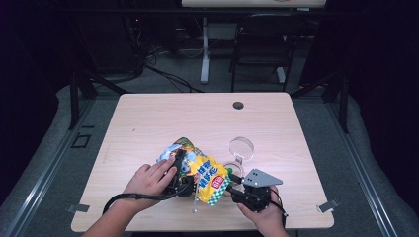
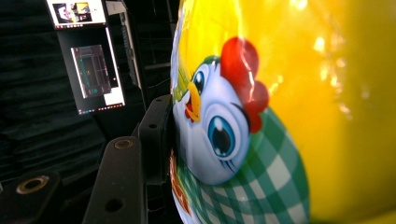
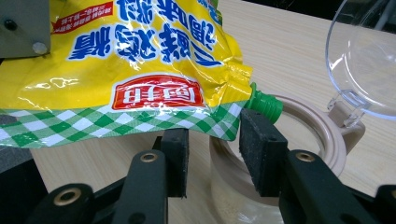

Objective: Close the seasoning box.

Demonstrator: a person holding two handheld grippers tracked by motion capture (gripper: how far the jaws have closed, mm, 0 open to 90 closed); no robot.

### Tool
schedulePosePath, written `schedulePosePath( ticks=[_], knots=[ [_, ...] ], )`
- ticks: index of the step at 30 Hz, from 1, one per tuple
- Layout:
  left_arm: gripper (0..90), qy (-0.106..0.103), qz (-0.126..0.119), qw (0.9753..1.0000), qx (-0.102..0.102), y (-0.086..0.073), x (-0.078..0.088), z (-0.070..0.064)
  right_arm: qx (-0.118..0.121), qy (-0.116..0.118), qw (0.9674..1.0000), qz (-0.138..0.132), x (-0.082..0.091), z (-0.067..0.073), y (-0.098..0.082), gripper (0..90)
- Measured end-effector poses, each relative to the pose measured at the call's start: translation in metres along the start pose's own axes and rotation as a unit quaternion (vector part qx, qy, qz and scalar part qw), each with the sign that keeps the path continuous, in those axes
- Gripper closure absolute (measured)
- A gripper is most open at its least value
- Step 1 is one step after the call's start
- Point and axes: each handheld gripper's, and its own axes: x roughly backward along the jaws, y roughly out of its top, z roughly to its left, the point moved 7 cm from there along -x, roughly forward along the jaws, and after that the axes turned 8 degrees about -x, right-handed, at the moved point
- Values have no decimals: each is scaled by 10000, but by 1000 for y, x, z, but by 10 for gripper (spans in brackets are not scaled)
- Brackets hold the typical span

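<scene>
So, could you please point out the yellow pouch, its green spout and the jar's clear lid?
yellow pouch (image 3: 140,51): right gripper view, printed front.
green spout (image 3: 265,105): right gripper view, its side.
clear lid (image 1: 241,146): high view, centre of the disc.

A yellow seasoning pouch (image 1: 205,173), glossy, with a green-and-white checked base band, a red logo and a cartoon chicken, is lying tilted at the near centre of the table. Its green spout (image 3: 264,106) is pointing right, hanging over the rim of a beige jar (image 3: 322,135) whose clear hinged lid (image 1: 241,147) is standing open.

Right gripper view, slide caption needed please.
Right gripper open under yellow seasoning pouch, green spout over the jar.
</scene>
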Motion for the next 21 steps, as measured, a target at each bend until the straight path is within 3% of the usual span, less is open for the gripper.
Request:
schedulePosePath(
  ticks=[3,5,8,21],
  knots=[
    [525,62,-36,10000,-18,0,-1,1,-8,-3,10000,10,0,0,0,636],
    [525,-57,-7,10000,-3,0,0,1,-18,7,10000,6,0,0,0,635],
    [526,-68,-7,10000,9,0,0,1,-19,4,10000,13,0,-1,0,635],
    [526,-22,29,9999,-155,3,1,5,-66,3,10000,35,1,-3,-1,637]
  ],
)
